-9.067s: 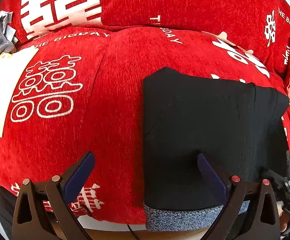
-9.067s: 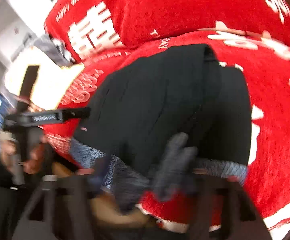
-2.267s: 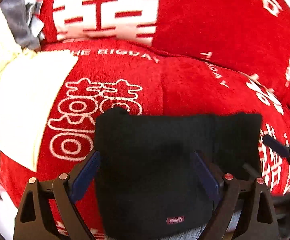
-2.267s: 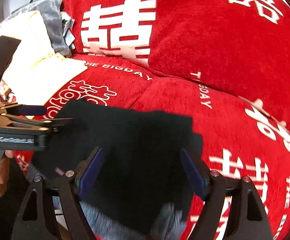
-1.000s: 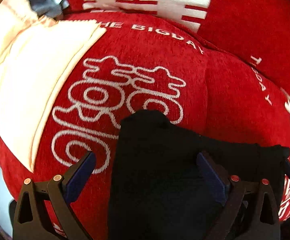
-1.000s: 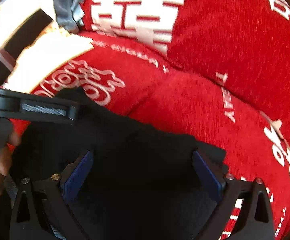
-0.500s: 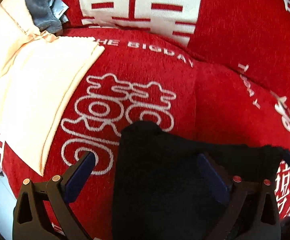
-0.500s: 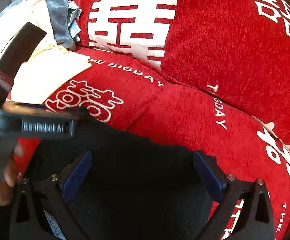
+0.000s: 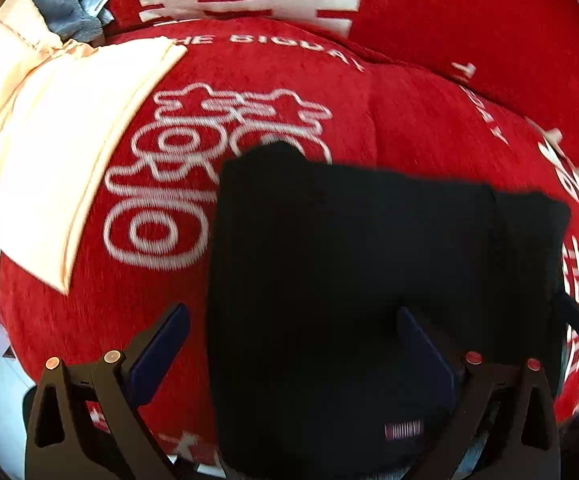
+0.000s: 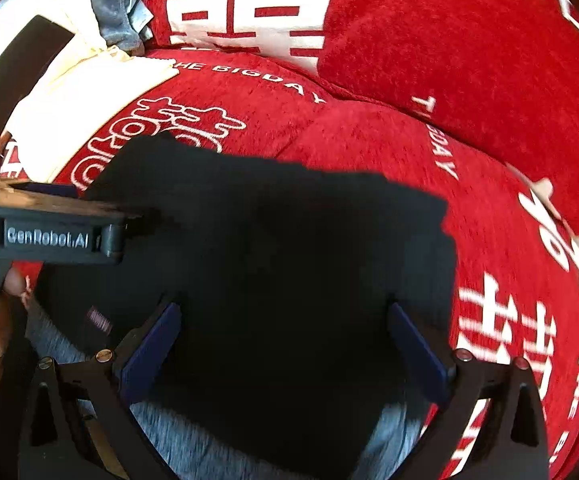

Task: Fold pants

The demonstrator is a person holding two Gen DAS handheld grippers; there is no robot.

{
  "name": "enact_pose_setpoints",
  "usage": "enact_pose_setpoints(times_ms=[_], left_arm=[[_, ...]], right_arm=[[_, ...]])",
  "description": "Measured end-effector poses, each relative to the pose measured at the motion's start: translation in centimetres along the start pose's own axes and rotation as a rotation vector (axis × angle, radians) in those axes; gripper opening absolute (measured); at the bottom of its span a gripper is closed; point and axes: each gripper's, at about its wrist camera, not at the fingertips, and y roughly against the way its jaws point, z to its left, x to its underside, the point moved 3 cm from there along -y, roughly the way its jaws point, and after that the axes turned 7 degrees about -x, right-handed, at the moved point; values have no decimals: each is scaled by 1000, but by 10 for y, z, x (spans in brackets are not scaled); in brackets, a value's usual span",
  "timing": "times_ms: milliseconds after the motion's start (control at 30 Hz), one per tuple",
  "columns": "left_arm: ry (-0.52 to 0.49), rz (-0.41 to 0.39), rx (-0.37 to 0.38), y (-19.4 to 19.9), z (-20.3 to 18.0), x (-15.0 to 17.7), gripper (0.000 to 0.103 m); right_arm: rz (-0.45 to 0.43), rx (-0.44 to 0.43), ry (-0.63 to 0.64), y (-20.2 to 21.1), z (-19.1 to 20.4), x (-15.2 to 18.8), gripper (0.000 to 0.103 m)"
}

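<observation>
Black pants (image 9: 349,280) folded into a compact block on the red sofa cushion (image 9: 429,120), at 6 o'clock in both views, grey lining (image 10: 209,452) peeking out at the near edge. Cream cloth (image 9: 61,152) at 9 o'clock, well apart. Left gripper (image 9: 289,344) spread wide, one finger over the fabric, one beside it; right gripper (image 10: 285,336) likewise spread, pinching nothing. Probably soft, limp, fairly light, thick in layers. Best taken at the near corners, through all layers, to avoid unfolding.
</observation>
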Motion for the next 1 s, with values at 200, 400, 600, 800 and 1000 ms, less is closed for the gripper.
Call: enact_pose_setpoints(times_ms=[200, 400, 600, 800, 1000], left_arm=[[-19, -24, 1, 12, -4, 33, 103], [-42, -40, 10, 31, -2, 51, 103], [-122, -96, -10, 45, -20, 66, 103], [-115, -52, -11, 26, -17, 74, 103], [-120, -54, -9, 25, -18, 77, 103]], right_arm=[[-17, 47, -21, 20, 2, 34, 102], [-6, 30, -106, 33, -2, 61, 103], [-116, 15, -178, 64, -12, 64, 103], [-59, 55, -154, 41, -9, 61, 103], [23, 32, -240, 32, -25, 59, 103]])
